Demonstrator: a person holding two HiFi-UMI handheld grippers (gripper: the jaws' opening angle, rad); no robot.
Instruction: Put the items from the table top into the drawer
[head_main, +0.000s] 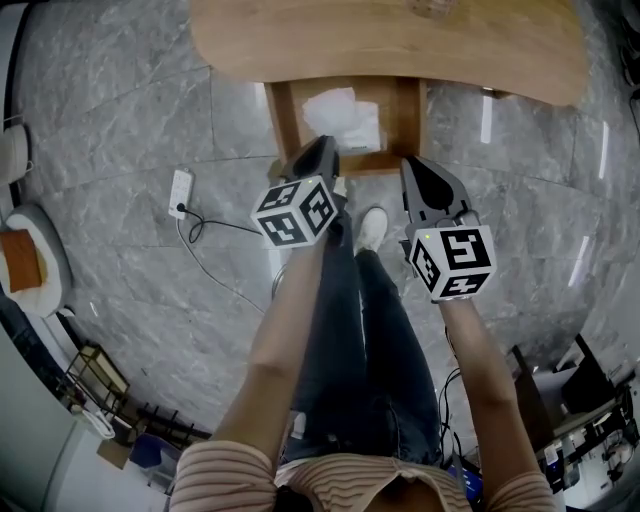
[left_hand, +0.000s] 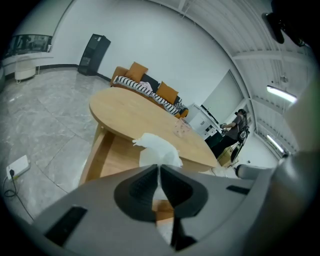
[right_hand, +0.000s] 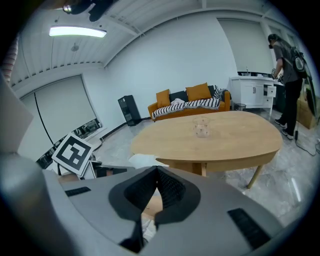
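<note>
— Your left gripper (left_hand: 159, 167) is holding its jaws pressed together, only a hairline slit showing between them, and they are pinching nothing. The white tissue (left_hand: 157, 150) is lying just beyond the tips, inside the open drawer (head_main: 408, 115).

— Your right gripper (right_hand: 156, 170) is matching it: jaws meeting at the tips, empty, pointing down at the drawer's near right corner.

— You are standing at the drawer's near end, and both grippers are hovering right at its front rail, the left one by the left corner.

— The clear glass (right_hand: 202, 126) is sitting upright on the table (right_hand: 235, 140), past the drawer and well apart from both grippers.

— The table's near rim is overhanging the drawer's far end, while the rest of the drawer is lying open from above.

— Grey stone floor (head_main: 130, 120) is lying open to the left and right of the drawer. A power strip (head_main: 180, 193) with its cable is resting on the floor on your left, well apart from the left gripper.

— Your white shoe (head_main: 372, 228) is showing between the two grippers, near the drawer front.

— Far beyond the table, a sofa (right_hand: 187, 106) is standing against the wall, and a person (right_hand: 287, 75) is standing at the far right.
</note>
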